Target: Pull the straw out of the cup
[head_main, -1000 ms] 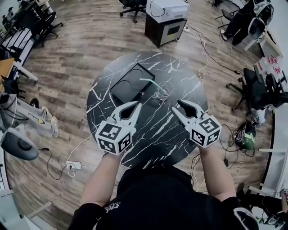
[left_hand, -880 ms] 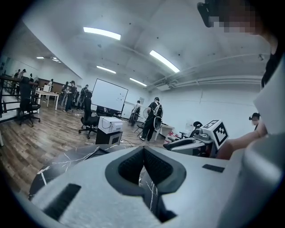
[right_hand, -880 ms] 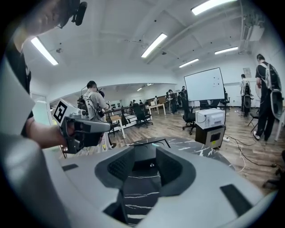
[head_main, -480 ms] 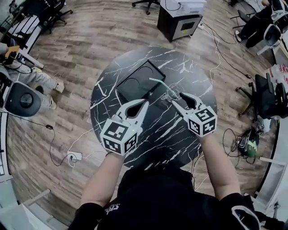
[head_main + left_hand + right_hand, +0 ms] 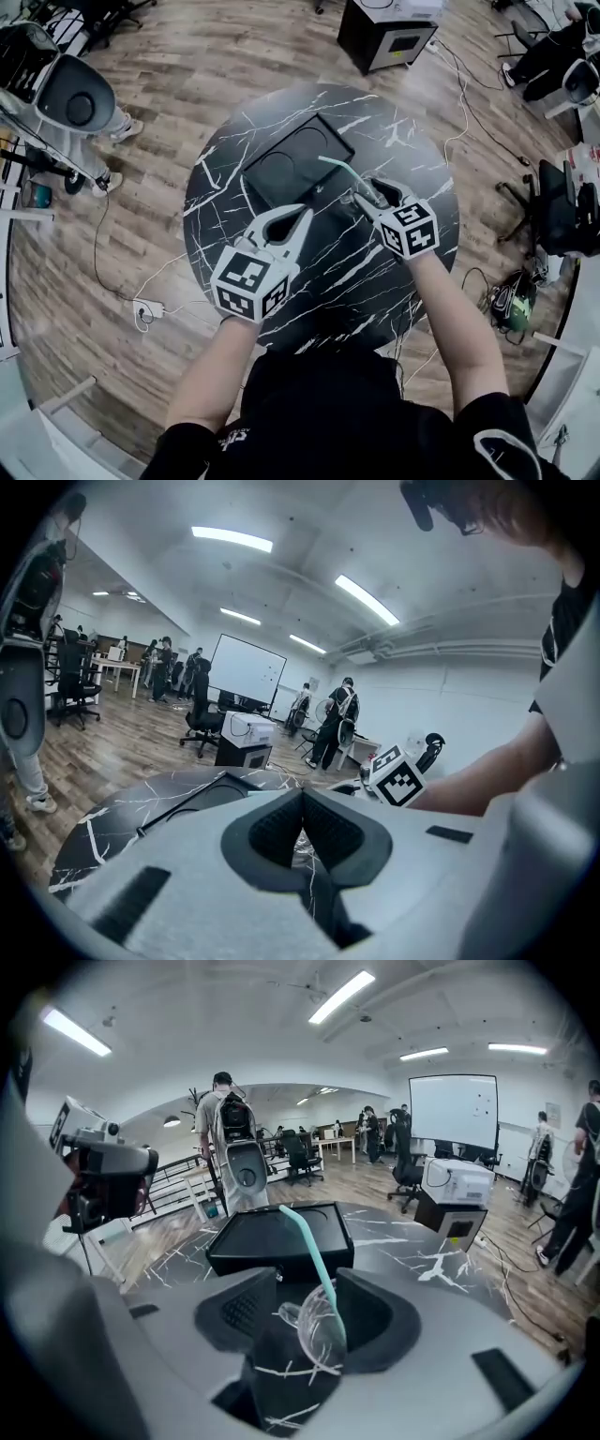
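Note:
A clear plastic cup with a teal straw stands on the round black marble table, just in front of a flat black box. My right gripper has its jaws on either side of the cup, and they are opening. In the right gripper view the cup sits low between the two dark pads, with the straw leaning up and to the left out of it. My left gripper hovers over the table left of the cup, shut and empty, its tips meeting.
The black box lies right behind the cup. Around the table on the wood floor are a printer cabinet, cables, office chairs and a standing machine. People stand far back in the room.
My right gripper has moved forward and down from the table's near side to the cup, and its jaws now stand around it. The left gripper has sunk slightly.

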`<action>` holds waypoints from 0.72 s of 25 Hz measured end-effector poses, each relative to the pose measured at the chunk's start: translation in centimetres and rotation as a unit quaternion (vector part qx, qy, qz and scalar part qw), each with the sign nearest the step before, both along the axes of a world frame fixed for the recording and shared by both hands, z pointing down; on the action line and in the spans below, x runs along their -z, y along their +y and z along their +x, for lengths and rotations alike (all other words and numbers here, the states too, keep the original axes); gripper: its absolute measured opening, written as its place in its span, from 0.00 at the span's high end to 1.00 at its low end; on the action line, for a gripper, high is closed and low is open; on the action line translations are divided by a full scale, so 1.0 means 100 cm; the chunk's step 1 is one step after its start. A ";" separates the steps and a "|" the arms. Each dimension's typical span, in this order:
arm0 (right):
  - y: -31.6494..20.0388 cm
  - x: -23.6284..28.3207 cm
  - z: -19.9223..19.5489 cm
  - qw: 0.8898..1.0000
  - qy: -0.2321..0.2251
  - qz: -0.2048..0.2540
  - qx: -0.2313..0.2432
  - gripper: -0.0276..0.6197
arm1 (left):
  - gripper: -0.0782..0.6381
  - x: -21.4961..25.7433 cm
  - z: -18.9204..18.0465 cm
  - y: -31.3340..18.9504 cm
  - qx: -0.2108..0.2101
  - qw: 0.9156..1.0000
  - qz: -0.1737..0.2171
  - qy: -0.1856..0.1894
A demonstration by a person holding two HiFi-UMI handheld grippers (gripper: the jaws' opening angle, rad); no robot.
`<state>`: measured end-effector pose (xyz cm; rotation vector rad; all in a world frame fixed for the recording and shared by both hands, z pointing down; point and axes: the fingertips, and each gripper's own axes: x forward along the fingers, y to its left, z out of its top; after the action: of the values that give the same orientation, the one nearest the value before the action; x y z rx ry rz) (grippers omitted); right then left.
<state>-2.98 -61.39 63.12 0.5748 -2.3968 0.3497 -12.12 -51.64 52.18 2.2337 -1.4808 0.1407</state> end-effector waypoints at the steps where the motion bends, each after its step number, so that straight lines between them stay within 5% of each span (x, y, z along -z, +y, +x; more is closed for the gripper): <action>1: -0.002 -0.004 -0.002 1.000 0.003 -0.002 0.000 0.64 | 0.88 -0.002 0.000 0.000 0.002 1.000 -0.001 0.001; 11: -0.014 -0.027 -0.025 0.998 0.048 -0.021 -0.026 0.65 | 0.88 -0.010 -0.002 0.015 0.023 1.000 -0.009 0.006; 18: -0.026 -0.034 -0.018 0.995 0.085 0.029 -0.048 0.84 | 0.88 -0.008 -0.013 0.029 0.044 0.999 -0.009 0.007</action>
<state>-4.80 -64.00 66.50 0.7198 -2.2277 0.2613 -13.47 -48.74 53.02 2.1467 -1.5609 0.1114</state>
